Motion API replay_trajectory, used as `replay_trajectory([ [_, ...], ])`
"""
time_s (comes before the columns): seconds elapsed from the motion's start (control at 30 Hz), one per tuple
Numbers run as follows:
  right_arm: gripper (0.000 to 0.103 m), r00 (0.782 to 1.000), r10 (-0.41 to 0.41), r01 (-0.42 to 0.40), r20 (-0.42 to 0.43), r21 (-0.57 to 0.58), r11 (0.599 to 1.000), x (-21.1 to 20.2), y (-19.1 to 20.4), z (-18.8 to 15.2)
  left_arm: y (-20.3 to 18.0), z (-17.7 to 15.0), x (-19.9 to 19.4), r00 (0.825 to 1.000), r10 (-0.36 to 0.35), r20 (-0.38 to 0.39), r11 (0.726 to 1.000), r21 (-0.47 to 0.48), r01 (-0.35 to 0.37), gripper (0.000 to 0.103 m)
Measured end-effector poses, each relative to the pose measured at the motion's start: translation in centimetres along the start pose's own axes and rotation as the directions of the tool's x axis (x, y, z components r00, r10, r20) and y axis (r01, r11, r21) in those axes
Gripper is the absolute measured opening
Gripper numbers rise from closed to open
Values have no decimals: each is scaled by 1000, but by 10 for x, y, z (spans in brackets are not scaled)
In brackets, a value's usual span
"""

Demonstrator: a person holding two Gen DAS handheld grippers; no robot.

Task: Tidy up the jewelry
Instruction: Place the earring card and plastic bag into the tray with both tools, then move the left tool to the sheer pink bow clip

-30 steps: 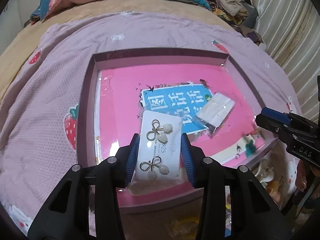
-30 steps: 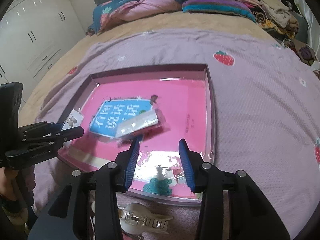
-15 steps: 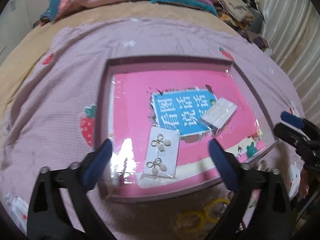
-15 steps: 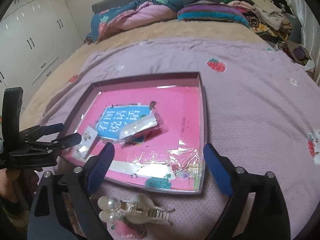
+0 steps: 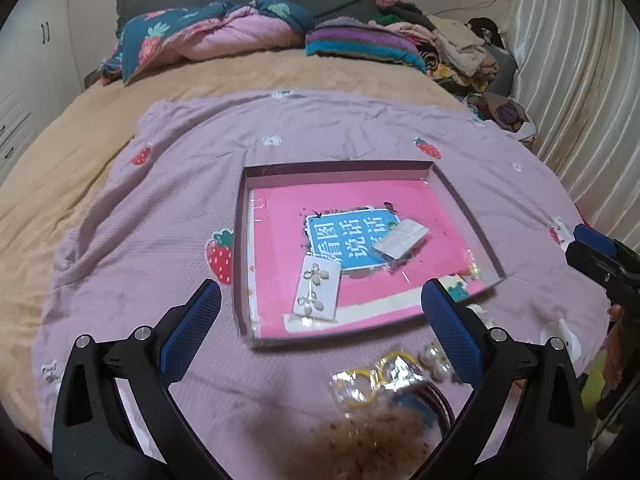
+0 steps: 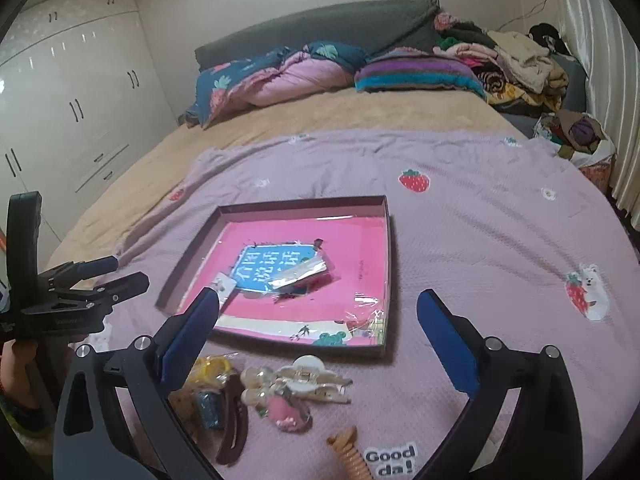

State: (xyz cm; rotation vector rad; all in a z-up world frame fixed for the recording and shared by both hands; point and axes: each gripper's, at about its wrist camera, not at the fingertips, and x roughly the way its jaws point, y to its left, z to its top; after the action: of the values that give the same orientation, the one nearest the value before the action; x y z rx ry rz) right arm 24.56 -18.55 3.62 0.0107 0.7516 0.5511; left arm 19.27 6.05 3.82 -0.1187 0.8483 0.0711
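Note:
A shallow box [image 5: 464, 208] with a pink lining lies on the lilac blanket; it also shows in the right wrist view [image 6: 387, 264]. In it lie a white earring card [image 5: 318, 292] with bow earrings and a small silvery packet [image 5: 402, 238]. The card [image 6: 224, 282] and the packet [image 6: 298, 276] also show in the right wrist view. My left gripper [image 5: 320, 330] is open and empty, just short of the box's near edge. My right gripper [image 6: 320, 334] is open and empty, above a pile of hair clips [image 6: 304, 380] in front of the box.
Loose pieces lie before the box: yellow rings in plastic [image 5: 374, 376], pearl beads [image 5: 436, 362], a brown clip [image 6: 232, 420], a pink charm [image 6: 286, 412]. Bedding [image 6: 280, 76] and clothes [image 6: 516, 68] are piled at the bed's far end. A wardrobe [image 6: 60, 112] stands at the left.
My left gripper opened, left the earring card in the box and drew back. My right gripper also opened and drew back from the box toward the clip pile.

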Motion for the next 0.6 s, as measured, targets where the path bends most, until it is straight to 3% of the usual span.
replay_trajectory([
  [0.37, 99, 997, -3, 6, 79, -41, 999, -58, 9, -16, -4, -28, -51, 998, -16, 67, 1000, -4, 16, 94],
  [0.6, 99, 997, -12, 17, 83, -53, 998, -78, 13, -35, -10, -48, -65, 997, -30, 75, 1000, 5, 30, 94],
])
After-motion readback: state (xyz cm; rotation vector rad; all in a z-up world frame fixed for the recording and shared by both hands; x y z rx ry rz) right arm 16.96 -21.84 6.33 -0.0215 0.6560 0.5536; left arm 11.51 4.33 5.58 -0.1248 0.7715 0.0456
